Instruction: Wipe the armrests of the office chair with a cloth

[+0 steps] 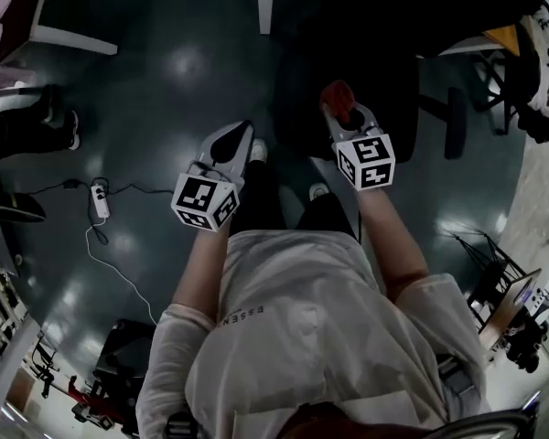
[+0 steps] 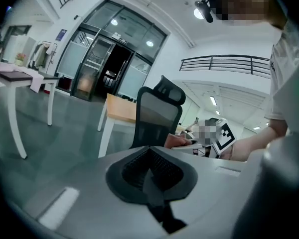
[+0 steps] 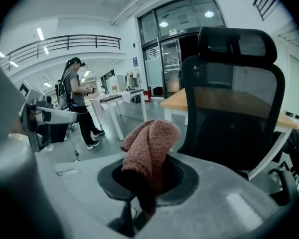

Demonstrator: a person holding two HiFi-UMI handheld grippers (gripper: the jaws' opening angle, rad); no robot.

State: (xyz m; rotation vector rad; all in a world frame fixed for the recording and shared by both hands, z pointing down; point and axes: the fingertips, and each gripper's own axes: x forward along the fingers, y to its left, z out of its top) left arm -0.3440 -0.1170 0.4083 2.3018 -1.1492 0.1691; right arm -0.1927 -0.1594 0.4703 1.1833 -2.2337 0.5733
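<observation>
The black mesh-back office chair [image 1: 361, 58] stands right in front of me on the dark floor; one armrest [image 1: 455, 122] shows at its right side. My right gripper [image 1: 340, 108] is shut on a reddish knitted cloth [image 3: 150, 146], which bunches up above the jaws close to the chair's backrest [image 3: 234, 98]. The cloth [image 1: 338, 97] also shows in the head view, held at the chair's near edge. My left gripper [image 1: 241, 135] hangs left of the chair over the floor, jaws together with nothing in them. From the left gripper view the chair [image 2: 158, 114] is ahead and the cloth [image 2: 178, 141] to the right.
A wooden-topped white table [image 3: 224, 101] stands behind the chair. On the floor at the left lies a power strip [image 1: 100, 199] with a cable. Another person [image 3: 77, 99] stands further off by white tables. Equipment [image 1: 512, 305] crowds the right edge.
</observation>
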